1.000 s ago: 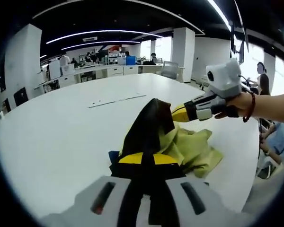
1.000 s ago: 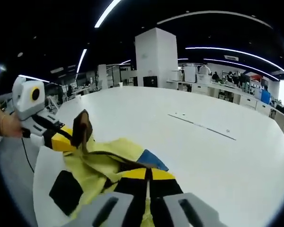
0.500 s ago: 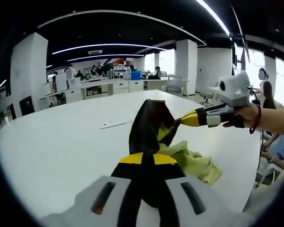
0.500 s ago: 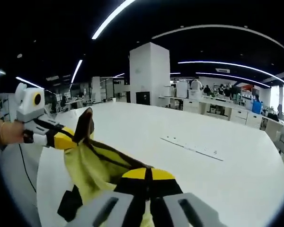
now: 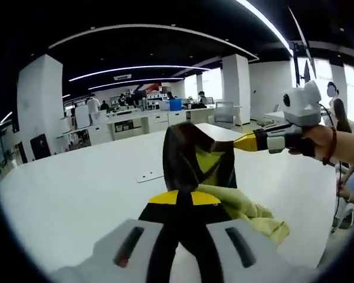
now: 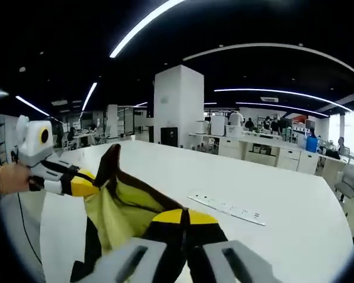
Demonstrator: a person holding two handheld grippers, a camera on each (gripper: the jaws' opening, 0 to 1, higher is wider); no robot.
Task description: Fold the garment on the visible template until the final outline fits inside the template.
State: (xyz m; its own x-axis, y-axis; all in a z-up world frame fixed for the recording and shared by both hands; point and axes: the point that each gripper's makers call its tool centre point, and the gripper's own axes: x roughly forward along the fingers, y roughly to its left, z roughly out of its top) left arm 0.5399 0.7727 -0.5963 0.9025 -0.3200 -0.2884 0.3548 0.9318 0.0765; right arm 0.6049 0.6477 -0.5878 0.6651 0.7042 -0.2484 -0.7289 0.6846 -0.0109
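In the left gripper view, the left gripper (image 5: 184, 200) rises from the bottom with its yellow-tipped fingers (image 5: 165, 198) clenched on the garment (image 5: 196, 162). The garment is yellow-green with dark panels, and it is lifted off the white tabletop (image 5: 76, 194), stretched upward from the fingers toward the right. The right gripper (image 5: 243, 142) comes in from the right, held in a hand (image 5: 320, 141) with a beaded bracelet, and its yellow tip is pinched on the garment's upper edge. A looser yellow-green part of the cloth hangs down toward the tabletop at the lower right. A thin pale strip (image 5: 149, 175) lies on the tabletop beyond the garment. Far off are a white pillar (image 5: 236, 82) and desks with people.

In the right gripper view, the right gripper (image 6: 184, 219) has its fingers (image 6: 168, 217) closed on the garment (image 6: 121, 203), which runs from them leftward and up. The left gripper (image 6: 85, 184) enters from the left in a hand (image 6: 9, 178), its yellow tip gripping the dark raised corner. The cloth sags between the two grippers above the tabletop (image 6: 271, 236). A pale strip (image 6: 227, 209) lies on the tabletop to the right. A white pillar (image 6: 177, 106) stands behind.
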